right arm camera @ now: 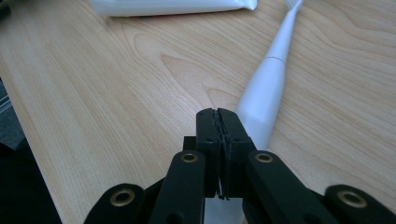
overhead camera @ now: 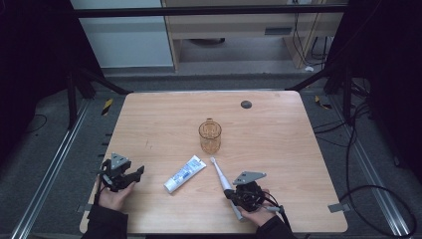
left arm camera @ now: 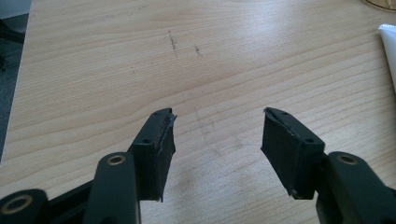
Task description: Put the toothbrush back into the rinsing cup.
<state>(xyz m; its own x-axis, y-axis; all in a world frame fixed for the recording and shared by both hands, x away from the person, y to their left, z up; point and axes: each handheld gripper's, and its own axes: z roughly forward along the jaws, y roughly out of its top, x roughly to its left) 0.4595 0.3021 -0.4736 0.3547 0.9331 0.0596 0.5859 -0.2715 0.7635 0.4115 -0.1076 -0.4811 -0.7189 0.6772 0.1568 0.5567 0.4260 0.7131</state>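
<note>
The right gripper (overhead camera: pixel 230 194) rests low over the near right part of the wooden table (overhead camera: pixel 278 134), its jaws pressed fully together with nothing between them. In the right gripper view, the electric toothbrush (right arm camera: pixel 268 88) lies flat on the table just beside the closed jaw tips (right arm camera: pixel 218 114), on their right side; its white handle passes under that side of the jaws and its brush head points away, ahead of the tool. Whether the jaws touch the handle cannot be told. The toothpaste tube (right arm camera: pixel 173 6) lies well ahead of the right gripper, crosswise. The left gripper (left arm camera: pixel 217 119) sits over bare wood at the near left of the table, jaws spread apart and empty. The amber glass mug (overhead camera: pixel 210 135) stands upright beyond the toothbrush, past its brush head.
</note>
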